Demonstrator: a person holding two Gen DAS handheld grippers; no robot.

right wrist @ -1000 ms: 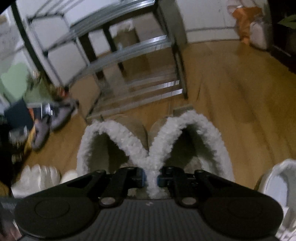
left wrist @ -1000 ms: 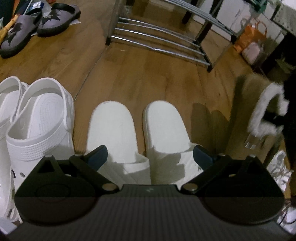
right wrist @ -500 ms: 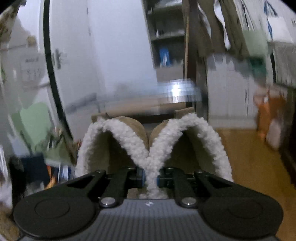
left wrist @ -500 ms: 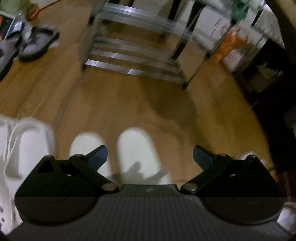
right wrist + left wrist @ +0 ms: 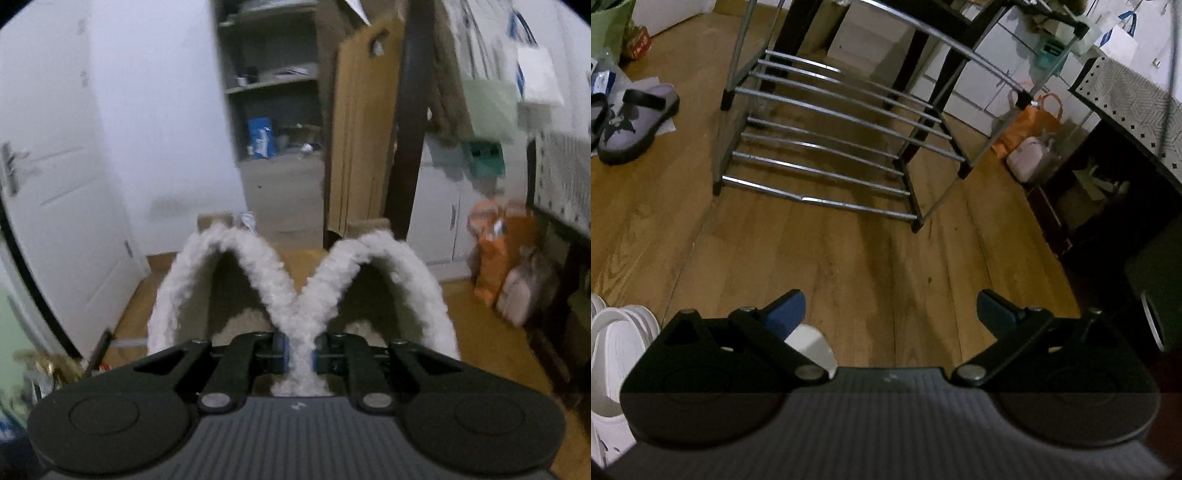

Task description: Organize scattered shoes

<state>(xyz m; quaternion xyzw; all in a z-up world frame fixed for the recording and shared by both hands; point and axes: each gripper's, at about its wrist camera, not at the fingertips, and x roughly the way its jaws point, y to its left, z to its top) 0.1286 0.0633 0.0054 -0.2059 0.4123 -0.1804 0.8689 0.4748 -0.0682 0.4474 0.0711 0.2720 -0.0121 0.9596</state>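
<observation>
My right gripper [image 5: 298, 349] is shut on a pair of tan slippers with white fleece trim [image 5: 301, 299], pinching their two inner collars together and holding them up in the air, toes pointing away. My left gripper [image 5: 890, 314] is open and empty above the wooden floor, in front of the metal shoe rack [image 5: 827, 147]. A white slipper toe [image 5: 812, 347] shows just behind its left finger. White clogs [image 5: 617, 354] lie at the lower left. A purple-grey sandal [image 5: 631, 122] lies at the far left.
Orange and pink bags [image 5: 1030, 144] sit right of the rack beside a dark cabinet [image 5: 1126, 206]. In the right wrist view a white door [image 5: 62, 192], shelves [image 5: 273, 110], cardboard [image 5: 362, 140] and an orange bag [image 5: 498, 251] stand ahead.
My right gripper has lifted the fleece slippers off the floor and tilted up towards the room. My left gripper has drawn back from the white slippers, which slid almost out of view.
</observation>
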